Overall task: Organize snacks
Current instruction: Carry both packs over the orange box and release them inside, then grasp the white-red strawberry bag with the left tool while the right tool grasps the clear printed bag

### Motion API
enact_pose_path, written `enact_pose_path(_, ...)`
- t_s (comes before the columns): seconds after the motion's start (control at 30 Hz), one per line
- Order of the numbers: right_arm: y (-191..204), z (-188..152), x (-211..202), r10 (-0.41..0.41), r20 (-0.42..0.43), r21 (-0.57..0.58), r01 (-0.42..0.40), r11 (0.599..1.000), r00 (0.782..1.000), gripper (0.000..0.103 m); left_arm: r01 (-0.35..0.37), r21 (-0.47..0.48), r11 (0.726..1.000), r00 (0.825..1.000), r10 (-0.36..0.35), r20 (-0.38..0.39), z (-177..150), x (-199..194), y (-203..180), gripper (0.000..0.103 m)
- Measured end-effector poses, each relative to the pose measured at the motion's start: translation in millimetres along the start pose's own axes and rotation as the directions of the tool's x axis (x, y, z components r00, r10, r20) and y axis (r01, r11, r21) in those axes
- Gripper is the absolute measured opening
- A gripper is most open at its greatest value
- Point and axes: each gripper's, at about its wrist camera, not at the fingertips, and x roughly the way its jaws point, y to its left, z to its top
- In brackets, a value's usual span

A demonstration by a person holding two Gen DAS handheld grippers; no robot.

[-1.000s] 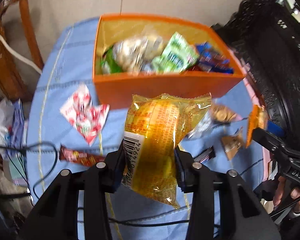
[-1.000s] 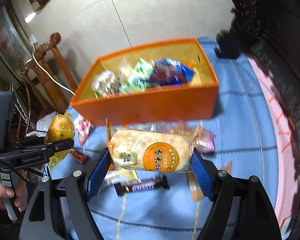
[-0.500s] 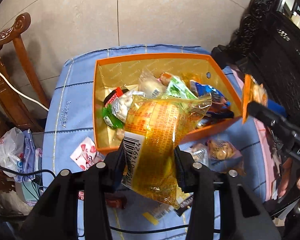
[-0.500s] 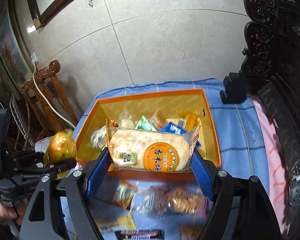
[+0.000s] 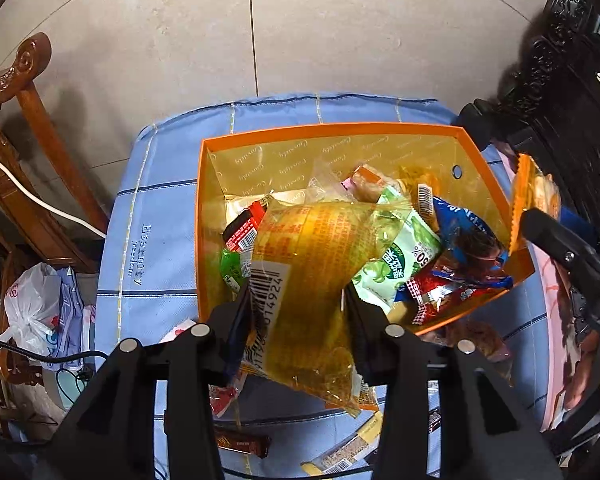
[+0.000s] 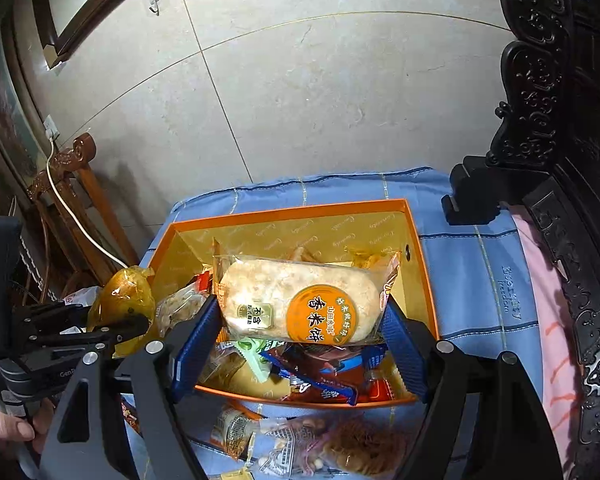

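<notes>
Left wrist view: your left tongs [image 5: 296, 300] are gripping the yellow snack pack [image 5: 304, 276], long axis pointing away from you, hanging over the near-left part of the orange box [image 5: 328, 130]. Right tongs [image 6: 300, 320] are gripping the rice cracker pack [image 6: 300, 300] crosswise, over the box's near-centre. Box is holding green, blue & red packets already; more are lying on the blue-clothed surface [image 5: 156, 248] in front. Prob. both need to let go straight down.

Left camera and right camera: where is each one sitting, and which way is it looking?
Left wrist: rides the left gripper, looking down at its yellow packet above the orange box; a thumb shows at right.
Right wrist: rides the right gripper, looking down at its rice cake packet; a hand shows at left.
Shared: box, both packets, blue cloth.
</notes>
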Motion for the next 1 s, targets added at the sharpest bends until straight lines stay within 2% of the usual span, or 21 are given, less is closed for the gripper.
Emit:
enact_pose_path(0.27, 2, 10, 11, -0.005, 0.018, 0.009, 0.005, 1.000, 1.000, 0.080, 0.000, -0.009, 1.000, 1.000, 0.000, -0.004, 16, 15, 1, 0.044)
enact_pose_path(0.3, 1, 11, 13, -0.007, 0.026, 0.019, 0.007, 1.000, 1.000, 0.081, 0.005, -0.012, 1.000, 1.000, -0.005, -0.003, 20, 17, 1, 0.058)
enact_pose_path(0.33, -2, 13, 18, -0.010, 0.036, 0.045, 0.008, 0.999, 0.999, 0.089, 0.004, -0.021, 1.000, 1.000, -0.004, 0.000, 25, 21, 2, 0.084)
enact_pose_path(0.37, -4, 13, 23, -0.008, 0.026, 0.064, 0.006, 0.998, 1.000, 0.093, -0.022, -0.034, 0.999, 1.000, 0.023, 0.008, 27, 22, 2, 0.093)
enact_pose_path(0.43, -9, 11, 31, -0.029, -0.032, 0.109, 0.032, 0.993, 0.999, 0.093, -0.067, -0.049, 0.997, 0.998, 0.068, 0.020, 27, 20, 4, 0.095)
enact_pose_path(0.53, -17, -8, 27, -0.001, -0.050, 0.147, 0.009, 0.989, 0.999, 0.093, -0.039, -0.034, 0.999, 0.999, 0.039, -0.007, 14, 19, 6, 0.095)
enact_pose_path(0.67, -25, -42, 19, -0.011, -0.118, 0.158, 0.029, 0.987, 0.993, 0.093, -0.079, -0.015, 0.997, 0.995, 0.078, -0.066, -20, 22, 17, 0.095)
enact_pose_path(1.0, -30, -125, -27, -0.035, -0.188, 0.197, 0.073, 0.978, 0.982, 0.094, -0.093, -0.137, 0.986, 0.982, 0.068, -0.175, -110, 18, 69, 0.095)
